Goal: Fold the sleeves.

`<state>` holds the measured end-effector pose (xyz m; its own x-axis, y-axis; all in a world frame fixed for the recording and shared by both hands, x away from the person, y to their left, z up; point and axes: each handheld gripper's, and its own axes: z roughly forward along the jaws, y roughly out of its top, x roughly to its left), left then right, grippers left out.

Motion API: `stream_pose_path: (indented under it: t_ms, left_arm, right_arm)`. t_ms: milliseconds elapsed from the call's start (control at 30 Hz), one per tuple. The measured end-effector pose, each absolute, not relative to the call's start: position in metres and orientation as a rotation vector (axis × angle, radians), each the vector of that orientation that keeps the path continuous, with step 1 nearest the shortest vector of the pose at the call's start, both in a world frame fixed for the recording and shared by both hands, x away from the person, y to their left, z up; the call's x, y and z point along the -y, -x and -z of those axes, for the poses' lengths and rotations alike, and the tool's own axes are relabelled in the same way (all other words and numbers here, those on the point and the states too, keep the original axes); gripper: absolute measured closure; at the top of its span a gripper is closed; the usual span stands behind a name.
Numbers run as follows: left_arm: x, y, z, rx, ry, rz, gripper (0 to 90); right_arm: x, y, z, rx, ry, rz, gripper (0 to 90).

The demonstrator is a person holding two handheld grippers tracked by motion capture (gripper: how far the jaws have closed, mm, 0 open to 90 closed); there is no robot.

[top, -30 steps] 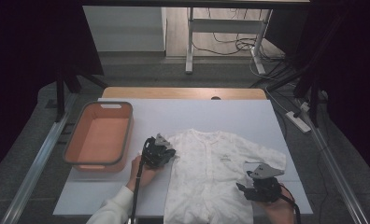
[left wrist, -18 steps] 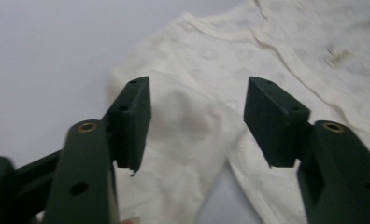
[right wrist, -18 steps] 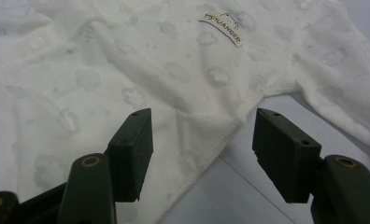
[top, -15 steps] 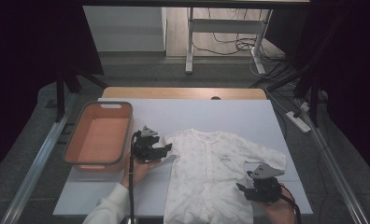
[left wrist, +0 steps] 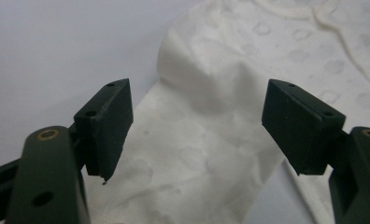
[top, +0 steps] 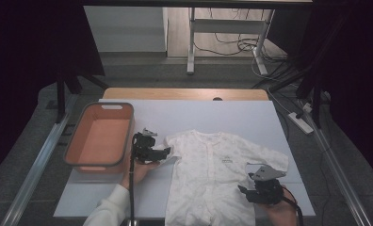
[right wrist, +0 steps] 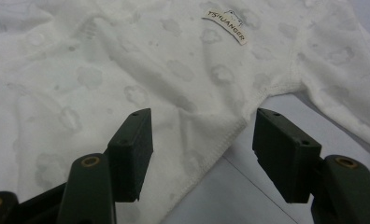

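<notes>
The baby garment [top: 213, 174] was soft, matt white cloth with a faint cloud print and a woven label [right wrist: 225, 26]. My jaw pads looked like matt dark plastic. Beside the garment, the basket [top: 99, 162] looked like smooth orange plastic.

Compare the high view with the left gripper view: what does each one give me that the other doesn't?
The high view alone gives the orange basket, the right gripper at the garment's side seam, and the whole white baby garment spread on the table. The left gripper view alone gives the sleeve close up, lying loose between open jaws. Both show the left gripper at that sleeve.
</notes>
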<state>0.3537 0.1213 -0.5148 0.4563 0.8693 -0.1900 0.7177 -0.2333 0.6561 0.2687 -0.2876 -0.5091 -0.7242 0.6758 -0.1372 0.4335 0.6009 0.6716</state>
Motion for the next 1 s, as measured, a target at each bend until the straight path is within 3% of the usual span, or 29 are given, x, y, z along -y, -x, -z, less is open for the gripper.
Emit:
stream_pose_path:
  t_ms: [733,867,1000]
  left_arm:
    - [-0.126,-0.36,0.532,-1.388,-2.077,-0.285,27.1]
    - [-0.126,-0.359,0.532,-1.383,-2.077,-0.291,31.9]
    - [-0.125,-0.357,0.532,-1.349,-2.082,-0.286,47.9]
  right_arm:
    - [0.286,-0.268,0.51,-2.466,-0.882,-0.875,38.3]
    - [0.286,-0.269,0.51,-2.468,-0.882,-0.874,38.3]
    - [0.285,-0.268,0.51,-2.467,-0.877,-0.88,38.3]
